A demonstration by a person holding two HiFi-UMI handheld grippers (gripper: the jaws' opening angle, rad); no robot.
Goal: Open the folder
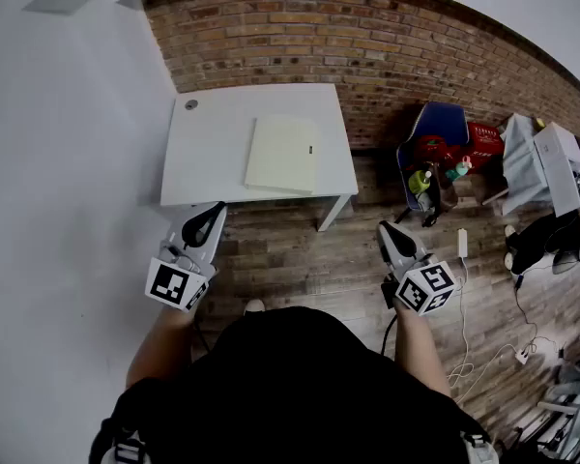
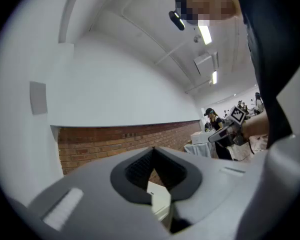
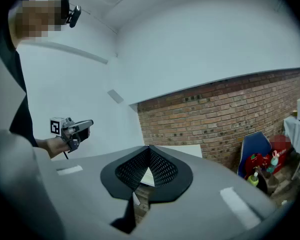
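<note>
A pale cream folder [image 1: 282, 153] lies closed and flat on the small white table [image 1: 208, 148] ahead of me, toward its right half. My left gripper [image 1: 215, 211] hovers at the table's near left corner, short of the folder, its jaws together with nothing in them. My right gripper [image 1: 387, 231] hangs over the wooden floor to the right of the table leg, also shut and empty. In the left gripper view the jaw tips [image 2: 152, 149] meet, and the folder [image 2: 160, 200] shows below them. In the right gripper view the tips [image 3: 149, 148] meet in front of the table [image 3: 190, 150].
A brick wall [image 1: 367, 46] runs behind the table and a white wall [image 1: 68, 162] stands to its left. At the right are a blue seat with a red bag and bottles [image 1: 443, 151], a white-covered stand [image 1: 551, 162] and cables [image 1: 464, 298] on the floor.
</note>
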